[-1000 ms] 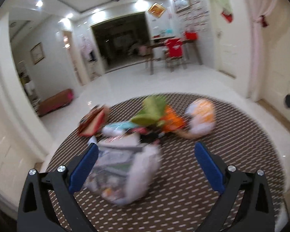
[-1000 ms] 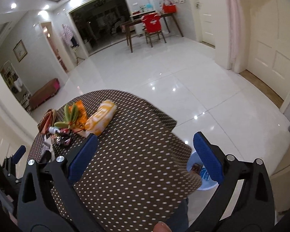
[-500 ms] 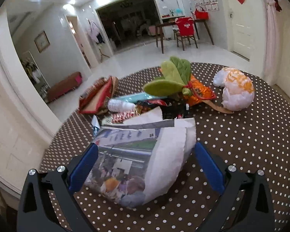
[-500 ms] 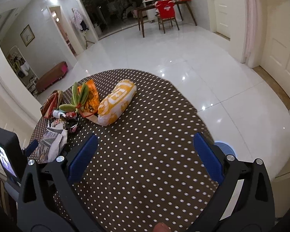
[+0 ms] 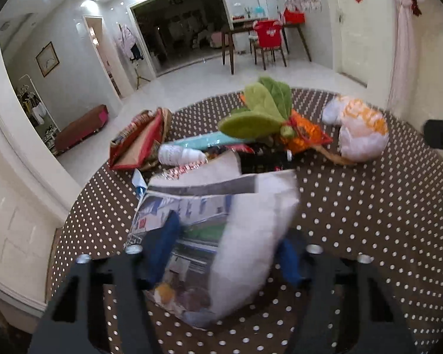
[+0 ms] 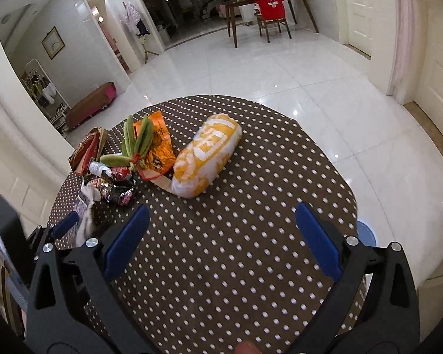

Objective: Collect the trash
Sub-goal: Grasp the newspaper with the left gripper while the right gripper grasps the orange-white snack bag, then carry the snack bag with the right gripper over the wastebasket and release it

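Observation:
A folded newspaper (image 5: 221, 230) lies at the near left of the round polka-dot table (image 5: 369, 206). My left gripper (image 5: 227, 253) has closed its blue fingers (image 5: 165, 242) onto the paper's two sides, and the paper bulges between them. It also shows in the right wrist view (image 6: 84, 221), with the left gripper (image 6: 65, 227) on it. My right gripper (image 6: 218, 236) is open and empty above bare tablecloth (image 6: 251, 265). Behind the paper lies a heap of wrappers (image 5: 245, 153), a white bottle (image 5: 180, 155) and a red packet (image 5: 136, 144).
A plush carrot with green leaves (image 5: 265, 112) and an orange-and-white bag (image 5: 360, 135) lie at the far side of the table. A blue-rimmed bin (image 6: 366, 233) stands on the floor past the table's right edge. A white tiled floor (image 6: 280, 67) surrounds the table.
My left gripper's fingers have closed in from wide open onto the newspaper. My right gripper has swung left and lower over the table, still open.

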Tool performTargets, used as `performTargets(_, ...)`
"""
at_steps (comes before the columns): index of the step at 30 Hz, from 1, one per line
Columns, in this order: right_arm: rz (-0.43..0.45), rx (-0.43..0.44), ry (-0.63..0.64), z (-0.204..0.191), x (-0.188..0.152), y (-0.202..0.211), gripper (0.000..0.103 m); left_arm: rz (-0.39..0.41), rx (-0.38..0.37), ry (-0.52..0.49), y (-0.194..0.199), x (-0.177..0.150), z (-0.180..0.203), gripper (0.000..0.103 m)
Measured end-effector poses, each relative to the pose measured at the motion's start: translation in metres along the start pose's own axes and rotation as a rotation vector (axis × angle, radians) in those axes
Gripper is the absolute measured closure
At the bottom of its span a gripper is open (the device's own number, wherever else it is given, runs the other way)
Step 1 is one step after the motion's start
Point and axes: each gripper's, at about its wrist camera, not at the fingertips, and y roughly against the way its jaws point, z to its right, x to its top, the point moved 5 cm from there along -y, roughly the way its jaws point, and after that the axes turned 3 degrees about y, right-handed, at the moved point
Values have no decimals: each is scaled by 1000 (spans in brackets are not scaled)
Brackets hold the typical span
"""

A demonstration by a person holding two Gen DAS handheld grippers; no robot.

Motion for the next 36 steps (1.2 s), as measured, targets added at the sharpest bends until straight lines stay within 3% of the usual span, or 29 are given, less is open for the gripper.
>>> performTargets(2,-1,14,-4,-5,8,-8,6,24,-21,19,8,1,-7,66)
performTargets(5,-4,22,-12,-10,20,-23,6,62,-60,76,23,3,-21,74)
performTargets(10,-40,1,1,-16,33,-57,8,103,-104,193,45,7,-50,79)
performTargets(13,-75,-10,-7,-15,31,-74,37,92,-113,217,45,12,-63,78)
performTargets(15,-96,1,-23,-11,28,-82,63,86,-85,233,42,9,-71,76)
performTargets(17,-96,10,-31,-7,25,-82,68,59,-86,247,34,6,-75,75)
performTargets(23,-41,60,-58,8,17,-48,72,65,-157,308,38,5,-88,78)
performTargets(28,10,88,-80,24,11,-10,72,110,-266,368,62,17,-88,83)
performTargets(36,106,84,-108,58,10,53,72,177,-414,339,93,45,-51,85)
